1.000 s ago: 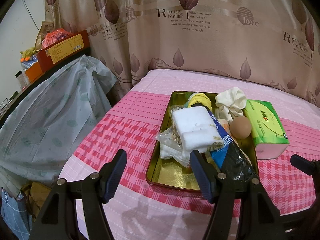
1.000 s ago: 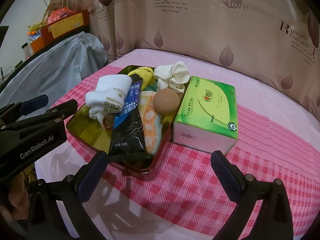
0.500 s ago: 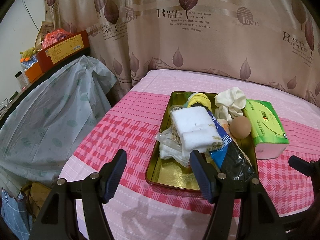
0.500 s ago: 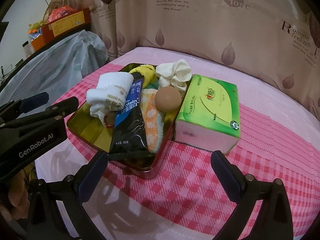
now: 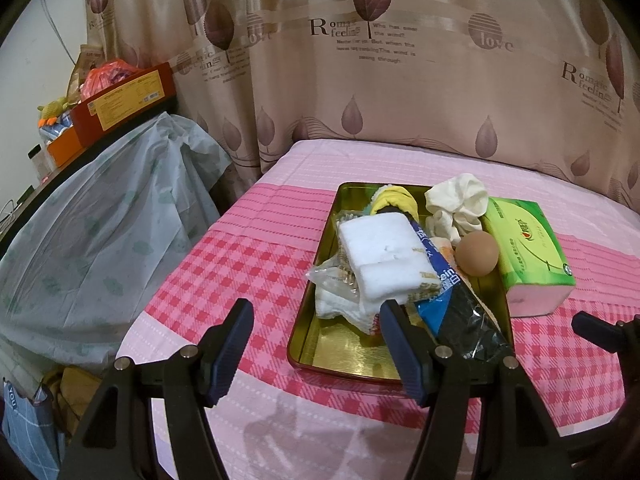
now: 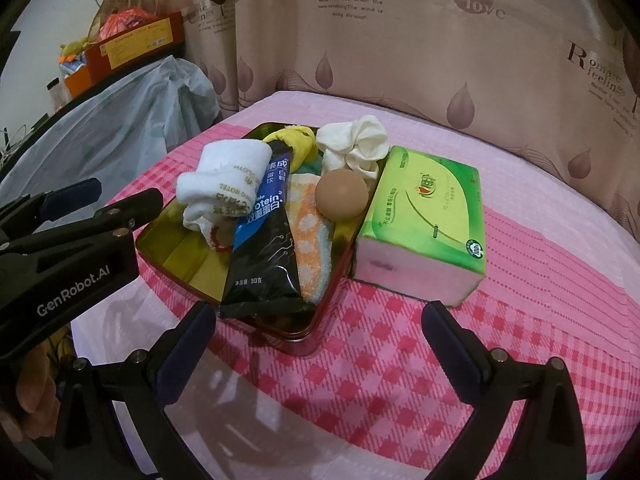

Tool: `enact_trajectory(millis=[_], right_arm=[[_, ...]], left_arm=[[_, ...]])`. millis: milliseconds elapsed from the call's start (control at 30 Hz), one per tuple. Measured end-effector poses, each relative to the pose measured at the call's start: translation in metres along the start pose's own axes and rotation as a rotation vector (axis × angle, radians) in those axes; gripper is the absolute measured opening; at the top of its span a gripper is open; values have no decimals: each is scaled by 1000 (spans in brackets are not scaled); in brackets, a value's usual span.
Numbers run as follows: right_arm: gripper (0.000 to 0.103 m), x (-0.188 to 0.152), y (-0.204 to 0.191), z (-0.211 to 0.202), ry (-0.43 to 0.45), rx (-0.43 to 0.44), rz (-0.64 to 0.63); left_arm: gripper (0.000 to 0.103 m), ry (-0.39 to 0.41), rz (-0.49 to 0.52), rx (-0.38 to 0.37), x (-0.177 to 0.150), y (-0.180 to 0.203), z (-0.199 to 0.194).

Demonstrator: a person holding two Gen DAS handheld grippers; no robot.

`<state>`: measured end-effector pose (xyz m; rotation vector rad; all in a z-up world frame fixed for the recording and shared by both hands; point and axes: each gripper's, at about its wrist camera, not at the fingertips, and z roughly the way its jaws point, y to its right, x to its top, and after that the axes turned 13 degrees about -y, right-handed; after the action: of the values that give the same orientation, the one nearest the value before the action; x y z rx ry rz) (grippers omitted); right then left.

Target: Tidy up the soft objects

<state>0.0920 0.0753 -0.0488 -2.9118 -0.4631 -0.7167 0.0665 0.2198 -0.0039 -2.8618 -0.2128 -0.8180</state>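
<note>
Striped towel (image 6: 314, 236) mostly hidden under black pouch (image 6: 262, 240); green cloth (image 6: 310, 166) barely visible behind egg (image 6: 341, 195).

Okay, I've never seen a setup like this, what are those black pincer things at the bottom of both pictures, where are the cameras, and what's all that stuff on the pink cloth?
Each black pincer is a hand-held gripper, one per hand. A wide-angle camera on each looks forward along its two fingers. One picture comes from the left hand-held gripper, the other from the right hand-held gripper. Both are open and hold nothing. On the pink checked tablecloth sits a gold metal tray holding a rolled white towel, a dark snack packet, an egg, an orange striped cloth, a yellow cloth and a crumpled white cloth. A green tissue pack lies beside the tray.
</note>
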Motion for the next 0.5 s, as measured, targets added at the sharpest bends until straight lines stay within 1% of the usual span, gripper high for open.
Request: enact_trajectory(millis=[500], right_arm=[[102, -1, -2, 0, -6, 2, -3]], left_arm=[[67, -1, 2, 0, 1, 2, 0]])
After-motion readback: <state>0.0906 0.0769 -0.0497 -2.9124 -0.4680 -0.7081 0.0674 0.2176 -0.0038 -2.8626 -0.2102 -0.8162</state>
